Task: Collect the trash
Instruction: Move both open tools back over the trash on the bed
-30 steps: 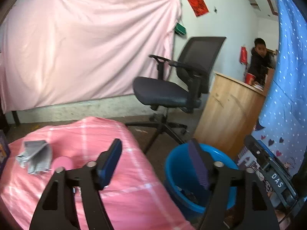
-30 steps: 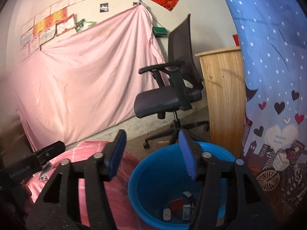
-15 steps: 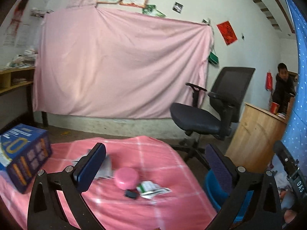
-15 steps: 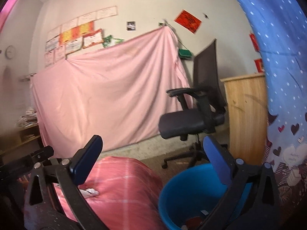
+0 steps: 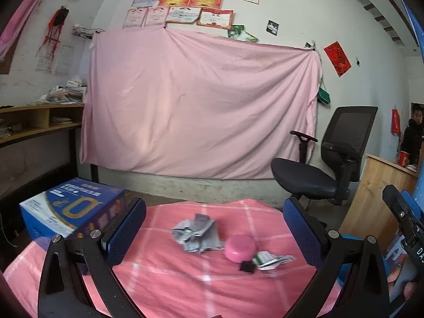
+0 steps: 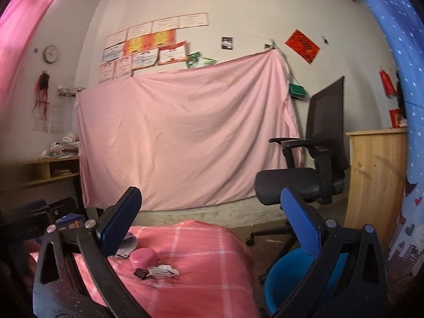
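Observation:
On the pink checked tablecloth (image 5: 185, 286) lie a crumpled grey paper (image 5: 197, 234), a pink round lid (image 5: 239, 247), a small black piece (image 5: 247, 266) and a white-green wrapper (image 5: 270, 259). My left gripper (image 5: 214, 233) is open and empty, held above the near side of the table. My right gripper (image 6: 212, 224) is open and empty, right of the table; it sees the lid (image 6: 143, 256), the wrapper (image 6: 163, 270) and the blue trash bucket (image 6: 288, 278) at lower right.
A blue carton (image 5: 71, 212) stands on the table's left end. A black office chair (image 5: 323, 164) and a wooden counter (image 5: 376, 198) stand to the right. A pink sheet (image 5: 198, 111) covers the back wall. A person (image 5: 413, 135) stands at far right.
Both grippers swung up and left, away from the blue bucket toward the table, and their jaws opened wider. The trash on the cloth now sits between the left fingers' view.

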The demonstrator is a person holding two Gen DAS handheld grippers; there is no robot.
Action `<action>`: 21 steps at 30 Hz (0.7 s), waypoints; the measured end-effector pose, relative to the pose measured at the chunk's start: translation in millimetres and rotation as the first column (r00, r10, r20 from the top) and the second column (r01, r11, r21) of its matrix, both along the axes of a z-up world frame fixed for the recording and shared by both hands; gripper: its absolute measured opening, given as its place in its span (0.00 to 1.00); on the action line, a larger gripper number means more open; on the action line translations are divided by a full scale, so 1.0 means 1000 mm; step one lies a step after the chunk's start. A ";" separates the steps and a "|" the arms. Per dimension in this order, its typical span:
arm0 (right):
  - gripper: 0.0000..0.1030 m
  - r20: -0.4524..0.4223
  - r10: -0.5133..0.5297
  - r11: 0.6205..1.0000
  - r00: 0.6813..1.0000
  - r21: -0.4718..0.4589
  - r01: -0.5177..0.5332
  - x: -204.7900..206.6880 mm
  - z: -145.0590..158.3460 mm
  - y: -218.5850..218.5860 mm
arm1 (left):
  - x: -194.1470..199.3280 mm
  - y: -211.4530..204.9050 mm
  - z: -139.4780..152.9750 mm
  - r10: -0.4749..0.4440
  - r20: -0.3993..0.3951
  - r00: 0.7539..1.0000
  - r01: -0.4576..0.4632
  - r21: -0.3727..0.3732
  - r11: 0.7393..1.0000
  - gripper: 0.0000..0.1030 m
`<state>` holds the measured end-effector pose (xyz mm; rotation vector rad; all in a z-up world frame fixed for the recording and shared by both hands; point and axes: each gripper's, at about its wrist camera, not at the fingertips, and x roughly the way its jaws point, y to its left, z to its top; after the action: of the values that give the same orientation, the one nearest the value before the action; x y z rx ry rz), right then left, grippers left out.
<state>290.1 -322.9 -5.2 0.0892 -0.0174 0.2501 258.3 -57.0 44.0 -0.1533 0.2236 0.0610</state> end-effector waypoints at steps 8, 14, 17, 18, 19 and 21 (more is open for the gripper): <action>1.00 -0.008 0.058 0.996 0.998 -0.069 -0.058 0.005 -0.006 0.029 | -0.010 0.020 -0.014 0.052 0.007 0.999 -0.052 0.020 0.998 0.98; 1.00 -0.051 0.089 0.990 0.995 -0.110 -0.094 0.011 -0.015 0.047 | -0.009 0.029 -0.028 0.068 -0.022 0.997 -0.068 0.034 0.997 0.98; 1.00 -0.071 0.101 0.986 0.992 -0.129 -0.109 0.013 -0.019 0.054 | -0.010 0.035 -0.036 0.079 -0.043 0.996 -0.077 0.030 0.997 0.98; 1.00 -0.075 0.104 0.985 0.992 -0.133 -0.113 0.014 -0.019 0.055 | -0.010 0.037 -0.039 0.081 -0.048 0.996 -0.080 0.029 0.996 0.98; 1.00 -0.080 0.108 0.983 0.991 -0.140 -0.119 0.014 -0.021 0.058 | -0.011 0.038 -0.040 0.083 -0.052 0.995 -0.081 0.028 0.996 0.98; 1.00 -0.090 0.111 0.981 0.990 -0.152 -0.124 0.015 -0.023 0.060 | -0.012 0.039 -0.045 0.085 -0.069 0.994 -0.084 0.029 0.996 0.98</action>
<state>305.6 -262.8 -28.0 -0.0569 0.0885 0.3649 246.6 -17.9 -1.5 -0.1347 0.2859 0.1535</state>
